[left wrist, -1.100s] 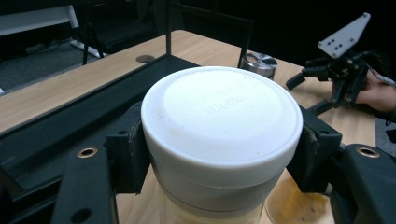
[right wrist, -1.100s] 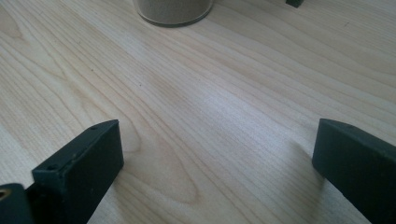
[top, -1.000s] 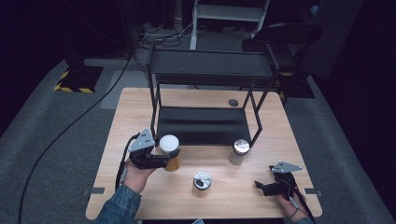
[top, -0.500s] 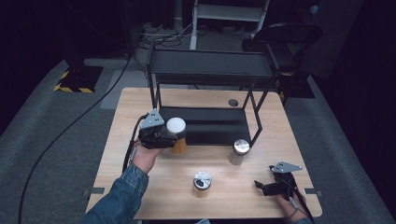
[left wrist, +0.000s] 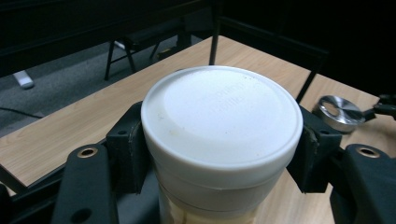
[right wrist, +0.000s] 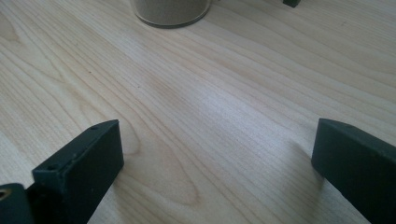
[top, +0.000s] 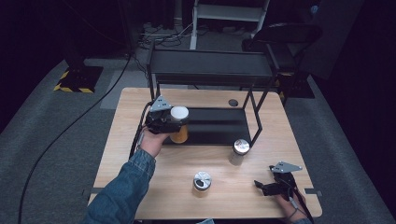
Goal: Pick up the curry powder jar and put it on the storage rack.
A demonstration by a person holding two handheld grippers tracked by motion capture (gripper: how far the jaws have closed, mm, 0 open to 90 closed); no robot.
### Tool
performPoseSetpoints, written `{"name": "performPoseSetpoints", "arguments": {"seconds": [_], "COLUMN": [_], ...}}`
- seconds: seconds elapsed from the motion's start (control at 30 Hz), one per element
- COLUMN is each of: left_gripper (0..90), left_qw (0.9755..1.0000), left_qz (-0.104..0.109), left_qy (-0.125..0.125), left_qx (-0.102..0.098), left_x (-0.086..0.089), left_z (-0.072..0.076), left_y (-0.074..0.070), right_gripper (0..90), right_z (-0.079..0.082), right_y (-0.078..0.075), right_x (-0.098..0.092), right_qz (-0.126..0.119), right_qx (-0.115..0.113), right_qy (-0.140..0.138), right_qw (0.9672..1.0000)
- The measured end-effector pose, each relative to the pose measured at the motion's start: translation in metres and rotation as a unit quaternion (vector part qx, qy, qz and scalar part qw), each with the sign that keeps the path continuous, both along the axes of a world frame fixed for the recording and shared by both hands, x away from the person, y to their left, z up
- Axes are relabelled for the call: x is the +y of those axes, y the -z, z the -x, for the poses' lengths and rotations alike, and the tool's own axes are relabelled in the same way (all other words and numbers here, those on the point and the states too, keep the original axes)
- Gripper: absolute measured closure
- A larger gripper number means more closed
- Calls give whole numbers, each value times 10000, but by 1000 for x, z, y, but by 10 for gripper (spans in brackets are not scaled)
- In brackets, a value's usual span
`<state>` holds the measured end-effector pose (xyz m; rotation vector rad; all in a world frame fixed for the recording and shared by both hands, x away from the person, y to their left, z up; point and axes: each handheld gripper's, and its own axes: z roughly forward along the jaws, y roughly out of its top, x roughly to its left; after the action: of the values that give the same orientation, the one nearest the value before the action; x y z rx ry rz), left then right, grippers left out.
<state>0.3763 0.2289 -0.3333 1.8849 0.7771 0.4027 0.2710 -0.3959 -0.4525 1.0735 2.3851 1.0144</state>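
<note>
My left gripper (top: 173, 122) is shut on a jar with a white lid (top: 179, 114) and amber contents, held above the table at the front left of the black two-tier rack (top: 210, 67). In the left gripper view both black jaws press the white-lidded jar (left wrist: 219, 123) just under its lid. My right gripper (top: 261, 186) rests at the front right corner of the wooden table (top: 126, 140). Its jaws stand wide apart in the right gripper view, with only bare wood between its fingers (right wrist: 84, 163).
A silver-lidded jar (top: 240, 149) stands by the rack's front right leg. Another jar with a metal lid (top: 202, 181) stands near the front middle; its base (right wrist: 170, 11) is seen ahead of the right jaws. The rack's lower shelf (top: 219, 123) is dark and bare.
My left gripper has carried the white-lidded jar up and away from the person, toward the rack's lower shelf. The right gripper has stayed where it was.
</note>
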Motion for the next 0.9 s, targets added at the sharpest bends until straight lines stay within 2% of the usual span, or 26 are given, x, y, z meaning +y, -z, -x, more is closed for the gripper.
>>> {"name": "performPoseSetpoints", "arguments": {"seconds": [0.33, 0.6, 0.9], "left_gripper": [338, 337, 337], "left_qw": [9986, 9955, 9925], "left_qz": [-350, -678, -974], "left_qy": [-245, -408, -387], "left_qx": [313, 520, 629], "left_x": [-22, -38, -46], "left_z": [-21, -31, -39], "left_y": [-1, 2, 6], "right_gripper": [21, 21, 21], "right_z": [0, 0, 0], "right_y": [0, 0, 0], "right_x": [0, 0, 0], "right_qz": [2, 3, 3], "right_qx": [3, 1, 2], "right_qy": [8, 7, 8], "right_qw": [10000, 10000, 10000]}}
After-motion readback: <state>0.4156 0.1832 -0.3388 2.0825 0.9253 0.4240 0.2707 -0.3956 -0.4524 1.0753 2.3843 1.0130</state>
